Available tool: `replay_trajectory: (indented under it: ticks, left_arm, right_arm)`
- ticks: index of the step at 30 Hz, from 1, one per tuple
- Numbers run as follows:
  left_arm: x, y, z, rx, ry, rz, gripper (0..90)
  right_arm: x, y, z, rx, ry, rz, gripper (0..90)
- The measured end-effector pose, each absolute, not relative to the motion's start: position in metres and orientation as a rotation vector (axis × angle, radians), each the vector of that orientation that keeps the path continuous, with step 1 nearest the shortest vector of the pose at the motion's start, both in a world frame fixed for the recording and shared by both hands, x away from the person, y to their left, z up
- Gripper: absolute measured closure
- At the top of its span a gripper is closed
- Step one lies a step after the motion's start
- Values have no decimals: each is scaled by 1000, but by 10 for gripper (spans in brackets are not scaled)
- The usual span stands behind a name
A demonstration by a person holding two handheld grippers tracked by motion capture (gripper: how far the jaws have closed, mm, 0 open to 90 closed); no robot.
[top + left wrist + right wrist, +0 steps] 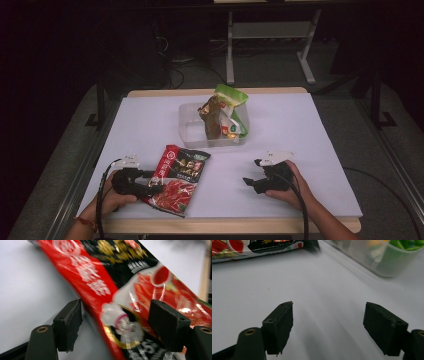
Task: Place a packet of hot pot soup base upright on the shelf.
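One red packet (177,179), one clear tub (188,131), two packets (223,115) inside, two hand-held grippers (153,186).

Red snack packet (130,300) blurred in left gripper view, cut off at top and bottom edges; print unreadable. Clear bin (372,257) cut off top-right in right gripper view. Bagged items (222,112) in bin: labels too small to read.

Left tongs (155,186) jaws apart, right tongs (251,181) jaws apart
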State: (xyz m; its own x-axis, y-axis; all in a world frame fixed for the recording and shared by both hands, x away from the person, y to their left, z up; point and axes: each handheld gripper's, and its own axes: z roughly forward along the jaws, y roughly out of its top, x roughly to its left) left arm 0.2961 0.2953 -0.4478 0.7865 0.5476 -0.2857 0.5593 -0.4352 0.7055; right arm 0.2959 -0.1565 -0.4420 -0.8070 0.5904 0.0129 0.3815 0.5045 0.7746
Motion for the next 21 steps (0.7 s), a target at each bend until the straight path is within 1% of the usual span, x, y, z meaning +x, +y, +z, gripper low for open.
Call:
replay_trajectory:
  ticks: [8, 17, 21]
  left_arm:
    - [292, 289, -448, 2135, 829, -16, 230]
    - [288, 263, -447, 2182, 787, -13, 178]
    - [289, 261, -447, 2187, 779, -21, 177]
  right_arm:
    - [294, -141, -446, 806, 2548, 1208, 238]
    - [293, -103, -448, 789, 2654, 1288, 275]
    - [293, -91, -448, 776, 2685, 1301, 275]
